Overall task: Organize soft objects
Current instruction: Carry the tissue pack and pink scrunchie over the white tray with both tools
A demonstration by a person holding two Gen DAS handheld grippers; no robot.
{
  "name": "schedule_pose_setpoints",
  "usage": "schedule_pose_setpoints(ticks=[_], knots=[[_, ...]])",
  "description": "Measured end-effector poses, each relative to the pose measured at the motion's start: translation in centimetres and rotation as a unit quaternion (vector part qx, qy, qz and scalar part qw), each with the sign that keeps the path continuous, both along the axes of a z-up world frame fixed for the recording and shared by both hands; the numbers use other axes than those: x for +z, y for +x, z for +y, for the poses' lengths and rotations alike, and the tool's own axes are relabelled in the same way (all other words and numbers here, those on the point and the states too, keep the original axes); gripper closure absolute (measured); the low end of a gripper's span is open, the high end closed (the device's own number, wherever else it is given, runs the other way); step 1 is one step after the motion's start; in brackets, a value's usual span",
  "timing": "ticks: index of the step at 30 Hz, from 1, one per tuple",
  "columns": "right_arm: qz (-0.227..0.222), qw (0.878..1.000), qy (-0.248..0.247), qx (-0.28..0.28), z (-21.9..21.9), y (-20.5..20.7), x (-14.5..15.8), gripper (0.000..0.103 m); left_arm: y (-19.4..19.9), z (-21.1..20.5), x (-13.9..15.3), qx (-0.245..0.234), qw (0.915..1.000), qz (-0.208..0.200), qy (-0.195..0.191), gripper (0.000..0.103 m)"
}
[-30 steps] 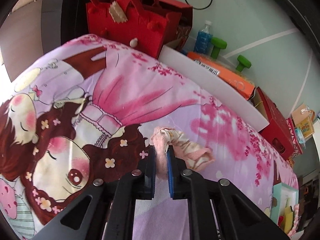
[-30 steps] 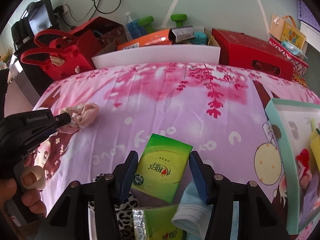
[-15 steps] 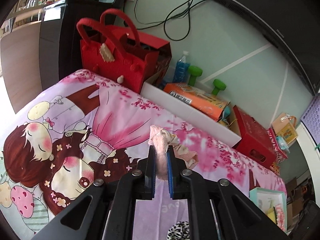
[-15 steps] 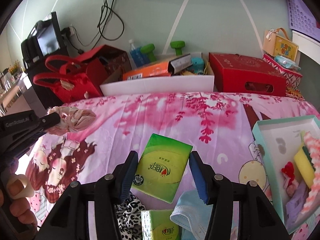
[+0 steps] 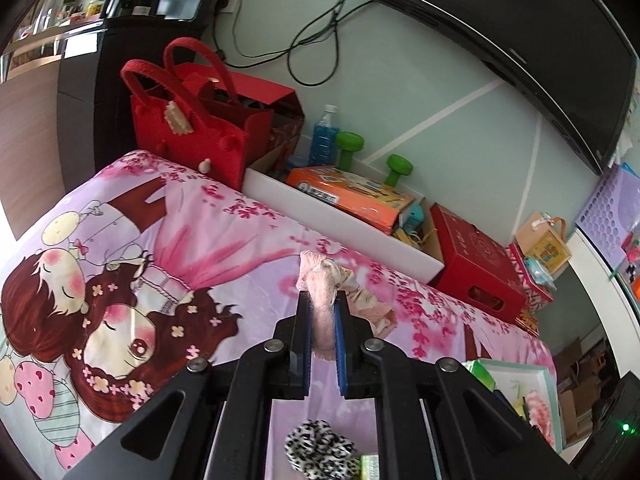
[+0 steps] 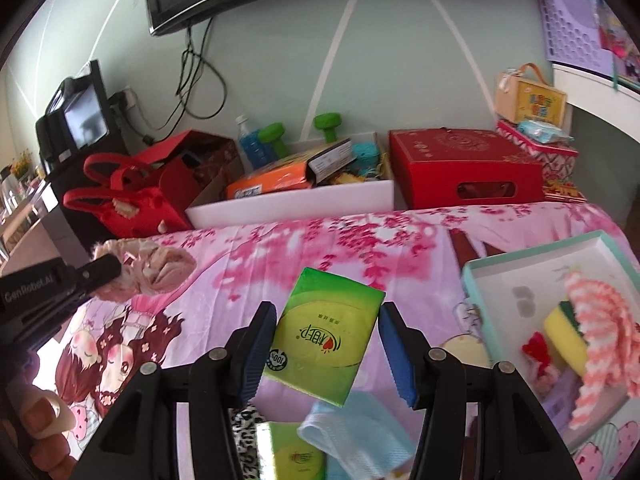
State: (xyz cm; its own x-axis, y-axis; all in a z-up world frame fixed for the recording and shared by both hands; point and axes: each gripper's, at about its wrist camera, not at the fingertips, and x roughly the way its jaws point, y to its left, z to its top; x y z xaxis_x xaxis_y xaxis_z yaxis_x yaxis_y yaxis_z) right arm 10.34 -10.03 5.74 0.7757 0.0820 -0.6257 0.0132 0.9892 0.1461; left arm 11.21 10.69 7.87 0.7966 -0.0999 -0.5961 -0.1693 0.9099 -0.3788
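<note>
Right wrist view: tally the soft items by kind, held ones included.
Tissue packs: 2, held tissue pack, lying tissue pack
Scrunchies: 2, pink scrunchie, leopard scrunchie
Blue cloth: 1
Yellow sponge: 1
Striped knit cloth: 1
Total: 7. The small red and purple bits in the tray are unclear and not counted.

On the bed (image 6: pixel 320 240) the tray (image 6: pixel 532 252) lies to my right, a sponge (image 6: pixel 564 332) inside it. Behind the bed stand a bag (image 6: pixel 132 208), a bin (image 6: pixel 300 204) and a box (image 6: pixel 460 164), left to right.
</note>
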Motion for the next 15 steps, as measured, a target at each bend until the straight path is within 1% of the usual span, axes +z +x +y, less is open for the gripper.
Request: schedule_pose_setpoints(ticks=[5,15], knots=[[-0.008,0.999,0.003,-0.034,-3.0,-0.8,0.7,0.047,-0.3,-2.1,0.5,-0.023,0.9997,-0.005,0.002,0.094],[-0.007,0.996,0.002,-0.089,-8.7,-2.0,1.2,0.047,-0.5,-7.5,1.2,-0.077,0.997,-0.01,0.005,0.093]])
